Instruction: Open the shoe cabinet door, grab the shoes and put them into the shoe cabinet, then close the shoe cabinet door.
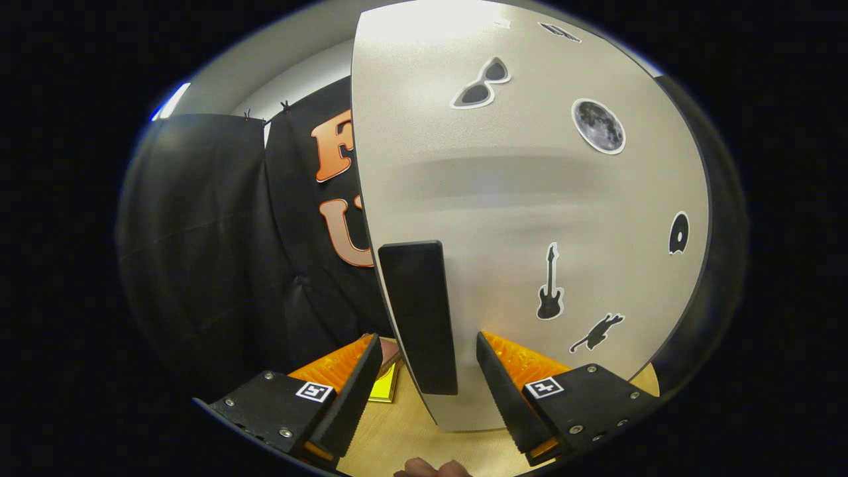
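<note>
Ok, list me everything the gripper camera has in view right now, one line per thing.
cabinet door: one, pale grey, close ahead, beyond the fingers.
handle: one, black, upright bar near the door's edge, between the fingers, not clamped.
stickers: several on the door, black and white, including sunglasses, moon, guitar, cat.
wooden surface: one, light wood, below the door.
yellow thing: one, flat, on the wood beside the left finger; cannot tell what it is.
black cloth: booth wall, beside the door.
gripper: one, fingers open either side of the handle.
hand: one, part of it showing beneath the fingers.
</note>
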A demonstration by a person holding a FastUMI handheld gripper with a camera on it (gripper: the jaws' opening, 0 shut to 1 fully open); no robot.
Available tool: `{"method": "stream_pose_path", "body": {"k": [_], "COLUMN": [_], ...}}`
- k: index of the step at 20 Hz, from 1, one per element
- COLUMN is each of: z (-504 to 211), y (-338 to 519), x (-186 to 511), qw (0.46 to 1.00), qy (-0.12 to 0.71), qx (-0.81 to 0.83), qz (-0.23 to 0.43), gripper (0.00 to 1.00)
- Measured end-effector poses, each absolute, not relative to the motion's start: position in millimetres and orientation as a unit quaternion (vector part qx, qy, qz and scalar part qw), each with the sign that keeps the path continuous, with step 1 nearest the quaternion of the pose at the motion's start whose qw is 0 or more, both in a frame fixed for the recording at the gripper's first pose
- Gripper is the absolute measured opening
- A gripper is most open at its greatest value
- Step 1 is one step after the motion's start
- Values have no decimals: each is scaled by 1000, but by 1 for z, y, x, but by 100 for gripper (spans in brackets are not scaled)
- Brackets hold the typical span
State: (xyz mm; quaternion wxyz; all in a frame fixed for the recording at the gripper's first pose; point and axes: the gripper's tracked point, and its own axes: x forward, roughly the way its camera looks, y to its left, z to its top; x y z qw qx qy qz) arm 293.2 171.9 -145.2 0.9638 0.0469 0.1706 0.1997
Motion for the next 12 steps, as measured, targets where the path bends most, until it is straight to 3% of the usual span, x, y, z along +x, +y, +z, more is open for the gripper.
{"method": "stream_pose_path", "body": {"k": [12], "z": [-152], "y": [175], "x": [307], "qw": [964], "qy": [175], "qx": [49], "qz": [192], "gripper": [90]}}
